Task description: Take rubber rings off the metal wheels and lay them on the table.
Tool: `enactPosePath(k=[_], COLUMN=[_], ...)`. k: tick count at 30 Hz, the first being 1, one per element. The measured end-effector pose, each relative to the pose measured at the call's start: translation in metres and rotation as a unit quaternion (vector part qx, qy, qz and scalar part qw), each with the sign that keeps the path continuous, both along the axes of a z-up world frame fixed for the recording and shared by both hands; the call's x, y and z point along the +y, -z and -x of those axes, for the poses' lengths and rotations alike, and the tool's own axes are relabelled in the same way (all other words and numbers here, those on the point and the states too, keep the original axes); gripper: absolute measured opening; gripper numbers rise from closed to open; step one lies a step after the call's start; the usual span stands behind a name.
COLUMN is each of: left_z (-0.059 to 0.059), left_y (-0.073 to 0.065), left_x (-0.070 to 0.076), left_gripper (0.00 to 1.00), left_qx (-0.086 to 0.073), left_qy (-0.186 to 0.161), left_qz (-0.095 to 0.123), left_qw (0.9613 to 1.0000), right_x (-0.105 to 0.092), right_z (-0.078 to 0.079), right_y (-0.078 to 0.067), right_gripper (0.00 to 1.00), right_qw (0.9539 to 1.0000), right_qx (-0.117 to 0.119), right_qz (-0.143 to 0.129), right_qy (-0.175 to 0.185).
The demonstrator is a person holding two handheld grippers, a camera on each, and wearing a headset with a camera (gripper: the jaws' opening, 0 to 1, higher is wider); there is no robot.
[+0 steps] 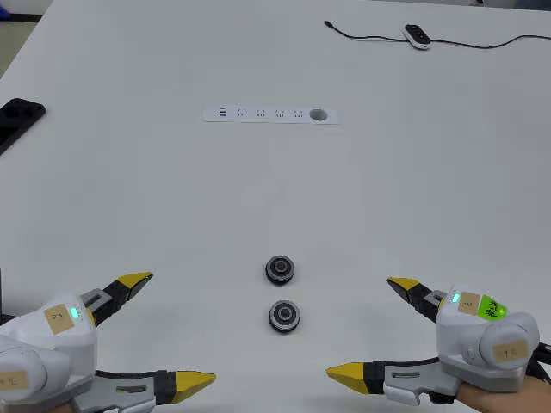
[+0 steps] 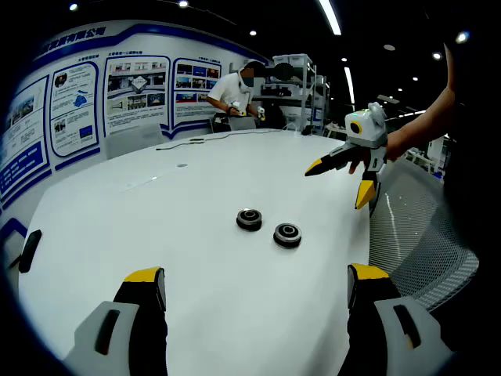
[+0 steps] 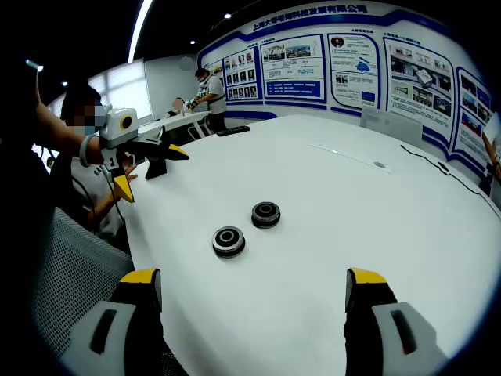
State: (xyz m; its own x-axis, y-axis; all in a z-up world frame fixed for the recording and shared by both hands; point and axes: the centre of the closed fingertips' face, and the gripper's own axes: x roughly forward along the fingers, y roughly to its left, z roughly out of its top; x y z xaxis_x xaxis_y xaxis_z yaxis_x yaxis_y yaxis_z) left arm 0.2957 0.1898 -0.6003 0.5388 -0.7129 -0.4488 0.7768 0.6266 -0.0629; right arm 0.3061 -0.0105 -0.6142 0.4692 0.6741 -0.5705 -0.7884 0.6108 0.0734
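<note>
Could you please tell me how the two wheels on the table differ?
The near wheel lies lower in the head view; the far wheel sits just above it, apart. The near wheel's face shows a brighter silver ring; the far wheel's looks darker. Both lie flat on the table, black rubber rings on.

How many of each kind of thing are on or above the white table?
Metal wheels: 2
Grippers: 2, left gripper and right gripper
Power strip: 1
Black flat device: 1
Corded device: 1
Total: 7
</note>
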Motion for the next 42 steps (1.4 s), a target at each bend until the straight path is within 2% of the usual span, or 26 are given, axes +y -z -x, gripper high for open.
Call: enactPosePath(k=[16,27,35,42], left_z=[-0.003,-0.004,-0.006,-0.007], left_y=[0.006,0.007,0.003,0.006], left_x=[0.002,-0.003,-0.012,-0.019], left_gripper=[0.97,0.94,0.92,0.87], left_qx=[0.006,0.011,0.010,0.013], left_qy=[0.000,0.008,0.017,0.030], left_qz=[0.000,0.001,0.002,-0.001], left_qw=[1.0000,0.9999,0.9998,0.9995], right_x=[0.006,0.013,0.016,0.021], right_z=[0.001,0.004,0.004,0.003], right_y=[0.005,0.009,0.011,0.011], right_gripper=[0.98,0.98,0.97,0.97], right_qw=[0.9999,0.9997,0.9995,0.9994], right_qx=[0.012,0.022,0.027,0.029], right_qz=[-0.001,-0.005,-0.008,-0.015], right_qy=[-0.008,-0.013,-0.013,-0.014])
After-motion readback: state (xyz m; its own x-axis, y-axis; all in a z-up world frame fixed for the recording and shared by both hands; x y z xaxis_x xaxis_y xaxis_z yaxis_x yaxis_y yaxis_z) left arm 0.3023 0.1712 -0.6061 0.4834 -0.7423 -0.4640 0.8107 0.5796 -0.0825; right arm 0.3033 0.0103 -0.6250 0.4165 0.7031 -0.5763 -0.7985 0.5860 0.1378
